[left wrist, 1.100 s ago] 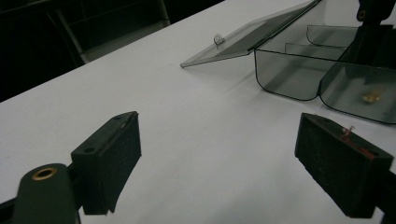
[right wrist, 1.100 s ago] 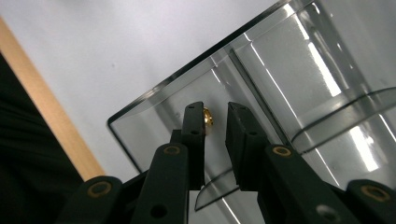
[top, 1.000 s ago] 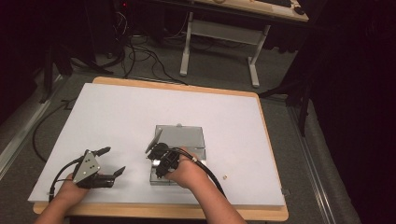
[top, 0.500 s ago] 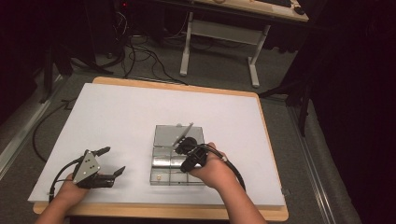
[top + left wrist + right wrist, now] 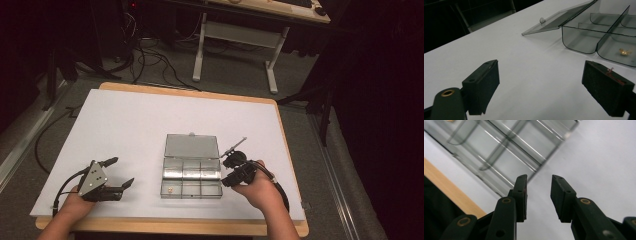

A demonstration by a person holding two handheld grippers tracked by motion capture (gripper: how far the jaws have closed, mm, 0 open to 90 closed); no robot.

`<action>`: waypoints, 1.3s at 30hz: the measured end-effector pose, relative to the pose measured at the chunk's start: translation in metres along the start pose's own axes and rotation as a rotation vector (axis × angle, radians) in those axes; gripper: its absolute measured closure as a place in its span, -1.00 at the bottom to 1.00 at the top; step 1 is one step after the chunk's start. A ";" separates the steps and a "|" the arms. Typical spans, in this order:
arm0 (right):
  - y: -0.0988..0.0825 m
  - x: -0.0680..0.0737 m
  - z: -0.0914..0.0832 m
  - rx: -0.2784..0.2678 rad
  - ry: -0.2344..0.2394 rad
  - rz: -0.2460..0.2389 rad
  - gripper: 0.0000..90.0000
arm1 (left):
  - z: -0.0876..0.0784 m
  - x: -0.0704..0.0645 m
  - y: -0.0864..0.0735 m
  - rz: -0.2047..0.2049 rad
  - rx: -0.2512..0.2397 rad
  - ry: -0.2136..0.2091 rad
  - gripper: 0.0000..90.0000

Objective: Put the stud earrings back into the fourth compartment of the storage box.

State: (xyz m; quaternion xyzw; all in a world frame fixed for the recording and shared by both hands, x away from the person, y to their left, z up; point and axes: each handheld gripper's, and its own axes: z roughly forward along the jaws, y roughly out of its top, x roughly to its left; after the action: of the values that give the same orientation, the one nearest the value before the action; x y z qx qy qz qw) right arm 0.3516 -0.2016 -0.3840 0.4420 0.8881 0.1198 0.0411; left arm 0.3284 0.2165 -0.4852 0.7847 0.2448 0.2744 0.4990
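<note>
Clear plastic compartment box [image 5: 192, 172] lies lid-open mid-counter [image 5: 150, 125]. Left gripper [image 5: 116, 173] rests beside it, jaws spread wide, empty. Right gripper [image 5: 231, 169] hovers at the box's right edge, jaws narrowly parted, grasping nothing.

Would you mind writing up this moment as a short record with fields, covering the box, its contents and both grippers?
surface: white table top
box: clear compartment box, near the table's front edge, between the two grippers
lid: lid open, laid back flat on the far side
contents: one small gold piece in a front corner compartment; the other compartments in view look empty
left gripper: left gripper to the left of the box, jaws wide apart, holding nothing
right gripper: right gripper just right of the box, jaws a little apart, nothing between them
</note>
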 end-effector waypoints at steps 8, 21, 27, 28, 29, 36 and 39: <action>-0.025 -0.020 0.010 -0.012 -0.014 0.055 0.47 | 0.002 0.000 0.001 0.004 0.016 -0.002 -0.67; -0.041 -0.033 0.019 0.002 -0.004 0.096 0.51 | 0.002 -0.001 0.001 0.008 0.015 0.001 -0.67; -0.045 -0.037 0.023 0.017 -0.008 0.119 0.57 | 0.002 0.000 0.001 0.006 0.015 0.001 -0.67; -0.046 -0.039 0.024 0.015 -0.005 0.118 0.59 | 0.002 0.000 0.001 0.006 0.015 0.001 -0.67; -0.046 -0.039 0.025 0.021 0.000 0.120 0.60 | 0.002 -0.001 0.001 0.007 0.015 0.001 -0.67; -0.045 -0.039 0.032 0.029 0.008 0.111 0.75 | 0.002 0.000 0.001 0.007 0.016 -0.002 -0.67; -0.045 -0.039 0.033 0.033 0.008 0.105 0.81 | 0.002 0.000 0.001 0.006 0.018 -0.004 -0.67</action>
State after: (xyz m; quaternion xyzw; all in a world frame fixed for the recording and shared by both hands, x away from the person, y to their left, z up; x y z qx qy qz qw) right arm 0.3461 -0.2524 -0.4288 0.4883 0.8655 0.1088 0.0242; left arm 0.3299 0.2151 -0.4851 0.7905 0.2441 0.2720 0.4915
